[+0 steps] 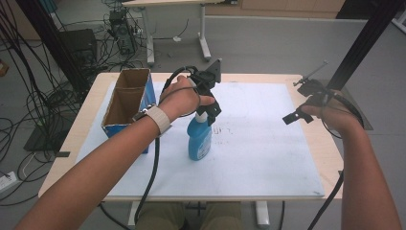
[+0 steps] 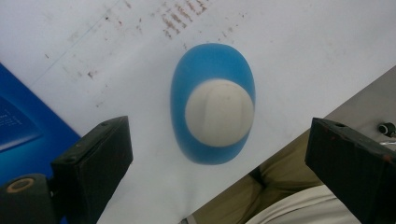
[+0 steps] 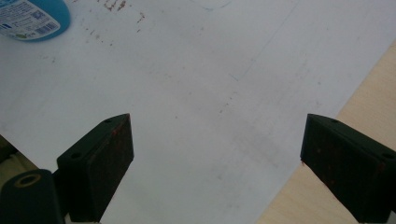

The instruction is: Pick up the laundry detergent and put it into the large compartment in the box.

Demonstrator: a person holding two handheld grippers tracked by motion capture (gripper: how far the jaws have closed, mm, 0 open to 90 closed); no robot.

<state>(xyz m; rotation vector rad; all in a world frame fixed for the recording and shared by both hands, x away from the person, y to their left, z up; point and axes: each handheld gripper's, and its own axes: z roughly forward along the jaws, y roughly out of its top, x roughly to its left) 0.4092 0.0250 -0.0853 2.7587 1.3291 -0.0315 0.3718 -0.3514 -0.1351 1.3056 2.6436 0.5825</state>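
A blue bottle (image 1: 199,139) with a white cap stands upright on the white sheet (image 1: 258,143), left of the middle. Seen from straight above, the bottle (image 2: 212,105) shows its round white cap in the left gripper view. My left gripper (image 1: 210,112) hangs just over the cap, open, with its jaws wide on either side and nothing between them. My right gripper (image 1: 299,103) hovers over the sheet's right edge, open and empty. In the right gripper view the bottle (image 3: 35,18) lies at the top left, far from those jaws.
An open blue cardboard box (image 1: 129,103) stands on the table's left side, close to the bottle. The wooden table (image 1: 323,139) edge lies bare at the right. Cables and table legs (image 1: 205,45) are on the floor beyond.
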